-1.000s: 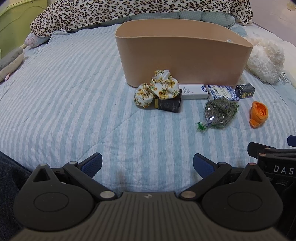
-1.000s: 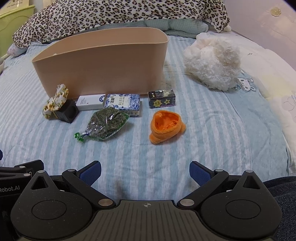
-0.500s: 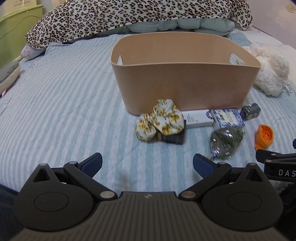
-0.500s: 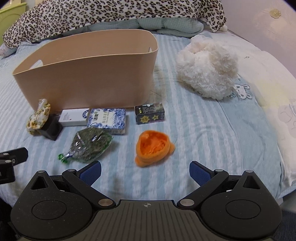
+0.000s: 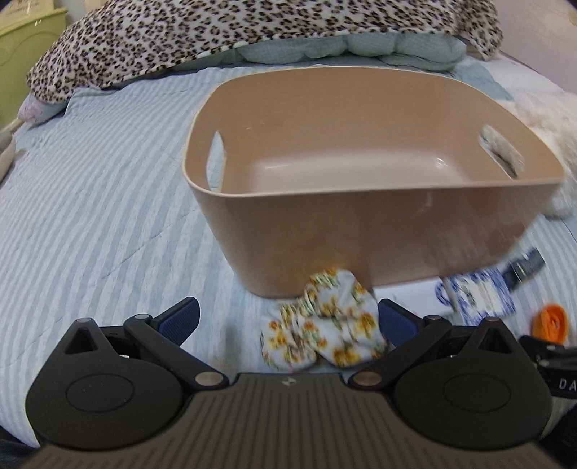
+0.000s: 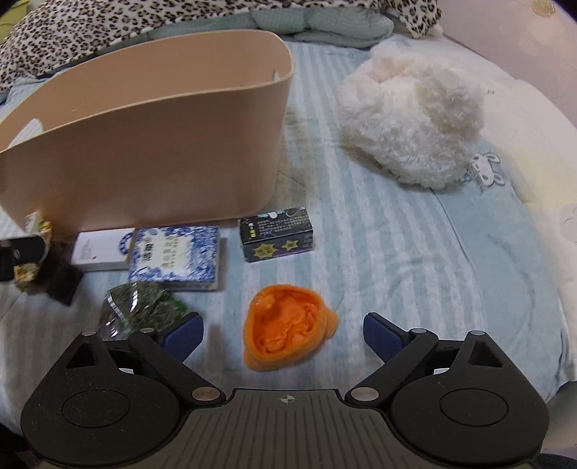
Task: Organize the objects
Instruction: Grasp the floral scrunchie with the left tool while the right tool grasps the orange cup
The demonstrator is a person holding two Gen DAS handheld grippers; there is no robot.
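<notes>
An empty tan bin stands on the striped bed; it also shows in the right wrist view. My left gripper is open above a floral scrunchie, which lies between its fingers in front of the bin. My right gripper is open over an orange fabric piece. A white box, a blue patterned box, a black box and a bag of green herbs lie along the bin's front.
A white fluffy plush lies right of the bin. A leopard print blanket and a pillow lie behind it. A green cabinet stands at the far left.
Both grippers have risen and moved forward toward the objects. The scrunchie now sits between the left fingers and the orange piece between the right fingers. The bin's inside has come into view.
</notes>
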